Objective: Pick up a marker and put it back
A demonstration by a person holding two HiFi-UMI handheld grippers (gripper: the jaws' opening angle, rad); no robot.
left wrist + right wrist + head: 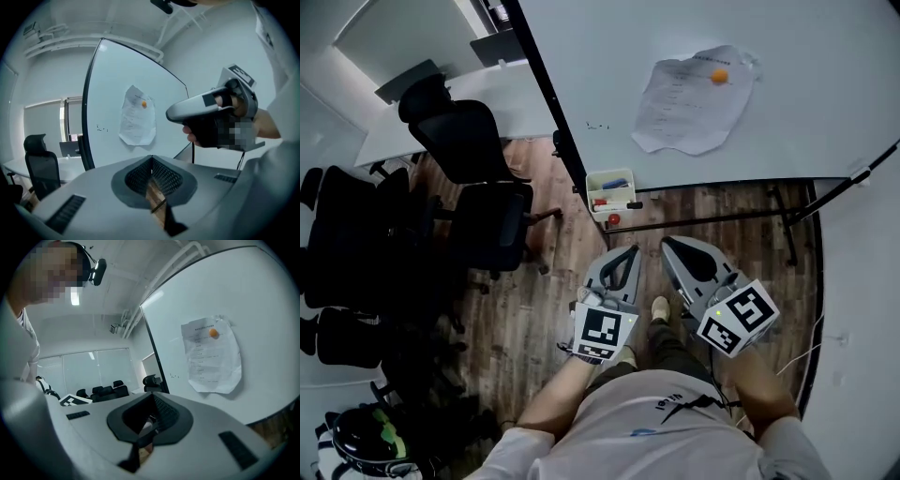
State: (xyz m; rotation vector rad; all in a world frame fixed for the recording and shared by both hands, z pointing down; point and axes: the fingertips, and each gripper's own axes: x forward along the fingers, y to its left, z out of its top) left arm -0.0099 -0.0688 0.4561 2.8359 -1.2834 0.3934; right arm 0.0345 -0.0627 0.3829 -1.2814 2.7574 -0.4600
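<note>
The pick-up had not begun, by the look of it. Both tools hung low in front of the person, well short of the markers [616,203], which lay in a small white open-topped tray [609,172] at the lower edge of the whiteboard [787,122].

The left gripper [629,253] had its jaws pressed together on nothing, and the right gripper [668,244] looked the same, its tips meeting and empty.

The next move would call for opening one pair of jaws, reaching to the tray and closing across a slim round barrel.

The jaws were smooth grey plastic shells with dark ribbed pads. A creased sheet of paper [694,103] hung on the glossy board over a wood-plank floor [534,309]
</note>
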